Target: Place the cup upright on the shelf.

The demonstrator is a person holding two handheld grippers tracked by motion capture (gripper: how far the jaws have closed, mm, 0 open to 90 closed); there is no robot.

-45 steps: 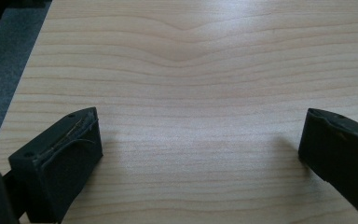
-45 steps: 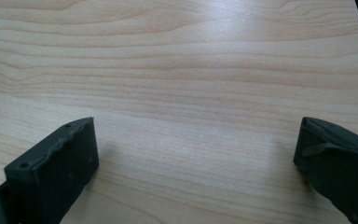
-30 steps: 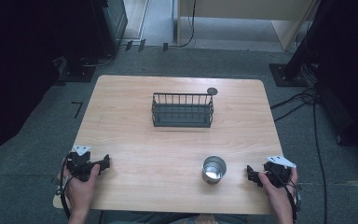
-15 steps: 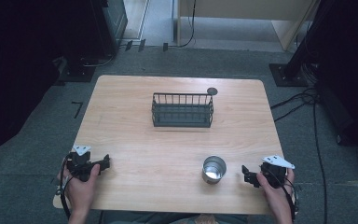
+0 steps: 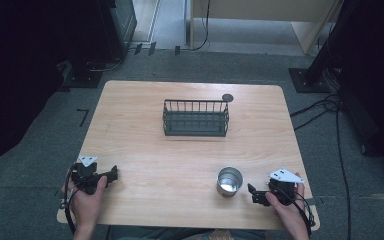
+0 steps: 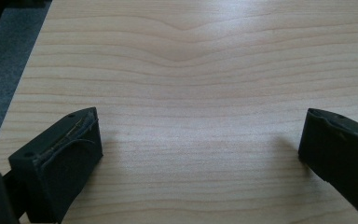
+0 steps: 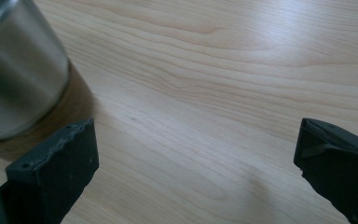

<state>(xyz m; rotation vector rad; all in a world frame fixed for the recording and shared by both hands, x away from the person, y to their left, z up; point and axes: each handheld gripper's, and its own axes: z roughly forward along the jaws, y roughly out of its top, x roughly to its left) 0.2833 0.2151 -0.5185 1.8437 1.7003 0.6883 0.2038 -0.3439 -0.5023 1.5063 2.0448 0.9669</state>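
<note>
Pale wooden table (image 5: 145, 150) with rounded corners, grain running across it, set on grey carpet (image 5: 40, 135). Toward the far side, a dark wire basket (image 5: 195, 118), upright and rectangular, with a small dark round disc (image 5: 227, 97) just beyond its far right corner, near the table's far edge. Off the table: black cables (image 5: 330, 107) trailing over the carpet at the right, a black stand foot (image 5: 307, 80) near the far right corner, dark equipment (image 5: 115, 25) at the far left, and a light wooden panel (image 5: 260, 20) along the back.
</note>
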